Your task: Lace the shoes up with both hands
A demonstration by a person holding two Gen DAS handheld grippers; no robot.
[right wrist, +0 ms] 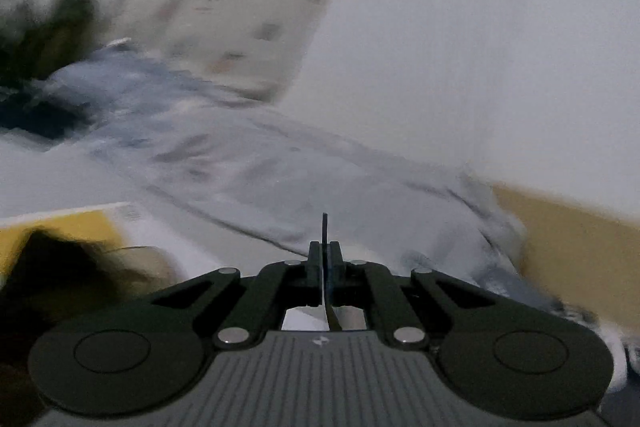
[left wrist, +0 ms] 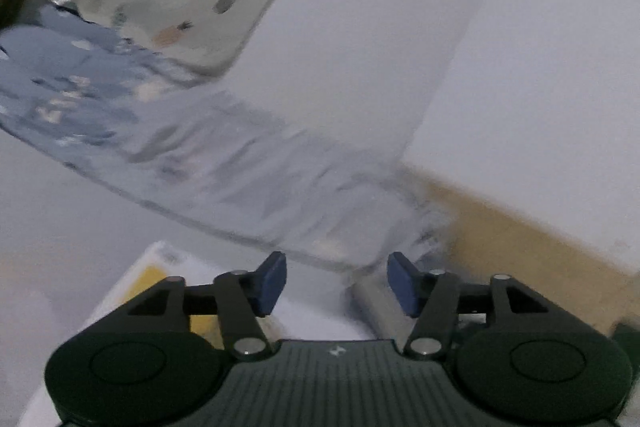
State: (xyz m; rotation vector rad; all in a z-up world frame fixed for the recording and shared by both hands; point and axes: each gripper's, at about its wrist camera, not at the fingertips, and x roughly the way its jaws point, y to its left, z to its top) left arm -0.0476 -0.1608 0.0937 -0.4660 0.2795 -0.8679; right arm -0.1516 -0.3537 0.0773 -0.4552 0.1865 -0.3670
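Lace end, a thin dark stiff cord [right wrist: 324, 227], pinched upright between the clenched pads of the right gripper [right wrist: 325, 253], likely held near its tip for steering into an eyelet. Left gripper [left wrist: 337, 281] released, blue pads apart around nothing, probably freed for a fresh hold. Shoe not surely seen, perhaps the dark blur [right wrist: 60, 267] at lower left of the right view; free room ahead over the rumpled blue-grey printed cloth [left wrist: 160, 131], yellow-and-white flat box [left wrist: 148, 279] close beneath.
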